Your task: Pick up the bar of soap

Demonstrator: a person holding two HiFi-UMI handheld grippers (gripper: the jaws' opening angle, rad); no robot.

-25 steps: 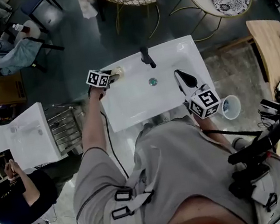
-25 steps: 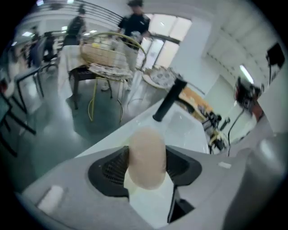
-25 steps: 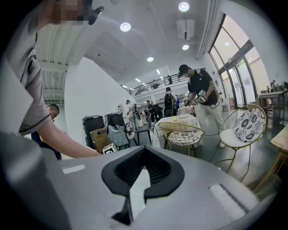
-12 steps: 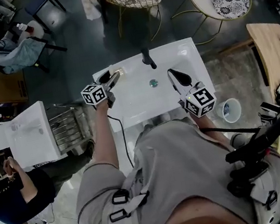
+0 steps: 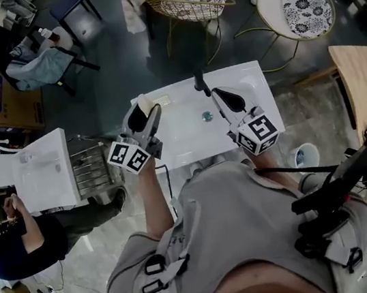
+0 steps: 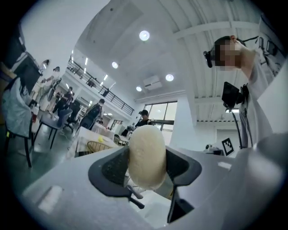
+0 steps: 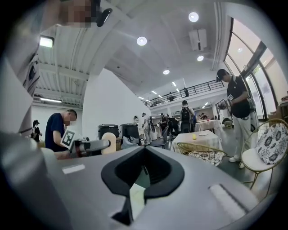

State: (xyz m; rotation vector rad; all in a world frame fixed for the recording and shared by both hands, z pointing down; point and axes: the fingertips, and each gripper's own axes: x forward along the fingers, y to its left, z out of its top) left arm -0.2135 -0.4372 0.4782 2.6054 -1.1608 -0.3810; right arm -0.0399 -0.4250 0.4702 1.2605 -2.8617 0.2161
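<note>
Now the left gripper (image 5: 143, 111) is gripping the cream oval bar of soap (image 6: 146, 153) above the white ceramic sink (image 5: 183, 137).
Its jaws are pressing on the soap's two flat sides, holding the bar on edge in the air over the sink's left part. To the right, near the black tap (image 5: 199, 82), the right gripper (image 5: 221, 95) is hovering with its jaws closed together and empty.

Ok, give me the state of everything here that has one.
left gripper: shut on the bar of soap.
bar of soap: clamped between the jaws, held clear of the sink.
right gripper: shut, empty.
faucet: no stream visible.
</note>
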